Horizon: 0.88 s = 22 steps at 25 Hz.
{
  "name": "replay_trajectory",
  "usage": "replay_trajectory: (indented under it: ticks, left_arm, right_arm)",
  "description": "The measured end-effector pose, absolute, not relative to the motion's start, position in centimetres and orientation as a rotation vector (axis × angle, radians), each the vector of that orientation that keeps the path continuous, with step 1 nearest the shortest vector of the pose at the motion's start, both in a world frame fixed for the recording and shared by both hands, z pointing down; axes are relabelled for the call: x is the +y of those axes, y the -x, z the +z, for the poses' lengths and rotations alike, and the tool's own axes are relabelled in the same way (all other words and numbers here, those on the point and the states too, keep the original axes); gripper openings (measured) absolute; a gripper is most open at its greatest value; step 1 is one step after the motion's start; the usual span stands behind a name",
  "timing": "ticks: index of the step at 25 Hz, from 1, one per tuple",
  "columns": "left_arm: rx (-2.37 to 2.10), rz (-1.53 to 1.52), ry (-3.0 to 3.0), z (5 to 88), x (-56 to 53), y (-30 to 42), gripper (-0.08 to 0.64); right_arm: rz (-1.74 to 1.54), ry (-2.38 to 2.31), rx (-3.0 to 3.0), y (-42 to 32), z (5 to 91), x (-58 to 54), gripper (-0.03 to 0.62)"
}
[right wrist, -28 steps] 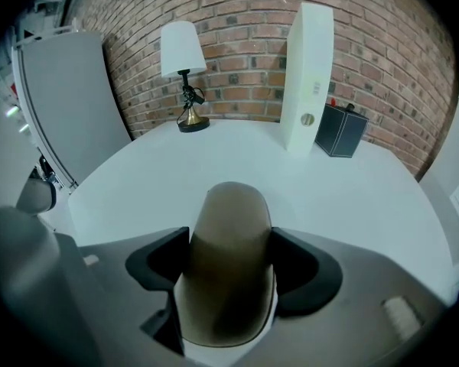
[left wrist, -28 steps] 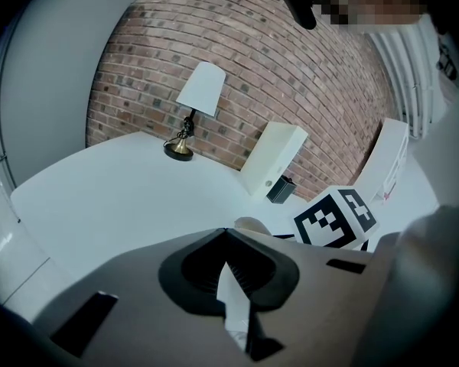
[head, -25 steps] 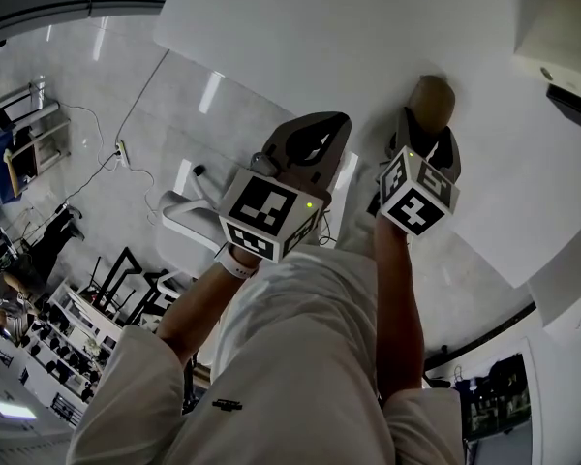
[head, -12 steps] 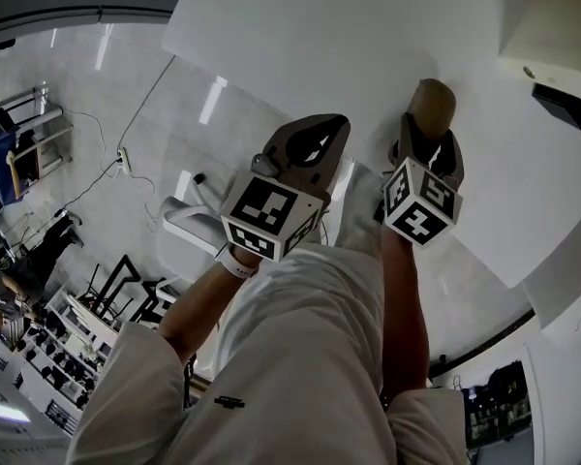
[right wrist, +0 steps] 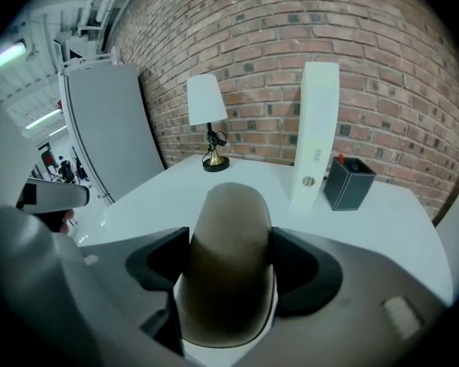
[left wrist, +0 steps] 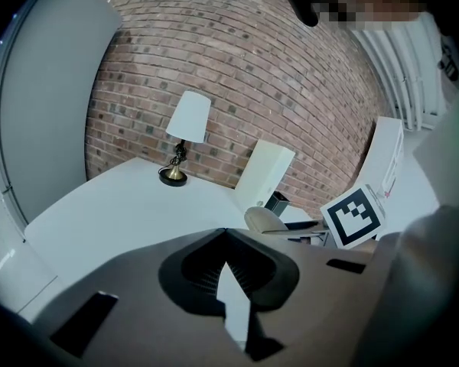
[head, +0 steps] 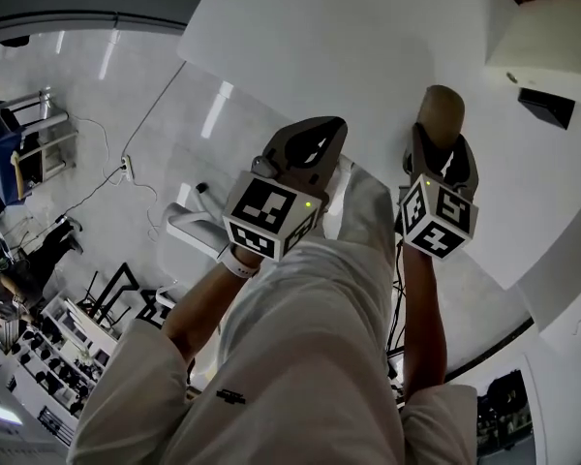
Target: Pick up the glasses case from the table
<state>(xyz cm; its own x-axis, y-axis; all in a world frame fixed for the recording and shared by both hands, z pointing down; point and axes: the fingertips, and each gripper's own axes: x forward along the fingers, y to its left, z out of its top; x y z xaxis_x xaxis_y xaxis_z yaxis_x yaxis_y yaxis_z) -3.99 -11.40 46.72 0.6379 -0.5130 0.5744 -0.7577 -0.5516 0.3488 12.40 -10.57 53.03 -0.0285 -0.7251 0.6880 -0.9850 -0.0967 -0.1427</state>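
The tan glasses case [head: 439,114] [right wrist: 229,266] is clamped in the right tongs [head: 440,151] [right wrist: 228,260]. The jaws are spread about the case's width and press on both of its sides, and its rounded end pokes out front. It sits just inside the near edge of the white table [head: 368,46]; can't tell if it's touching the top. The left tongs [head: 306,148] [left wrist: 226,234] are closed with tips touching and nothing in them, right at that near edge. A lamp [right wrist: 206,121], a white box [right wrist: 315,136] and a dark pen pot [right wrist: 349,182] stand along the far edge.

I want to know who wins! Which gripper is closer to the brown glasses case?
Right. The right gripper is shut on the glasses case; the left gripper is off to its left, shut on nothing, not touching it.
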Motion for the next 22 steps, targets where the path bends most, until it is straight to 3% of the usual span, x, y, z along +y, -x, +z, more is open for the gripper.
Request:
replay_trajectory:
  ticks: [22]
  left_arm:
    - [-1.068,0.415,-2.405,35.8,-12.1,6.0,0.006]
  right_arm:
    - [0.571,-1.937,-2.018,-14.8,38.0,-8.6,0.350]
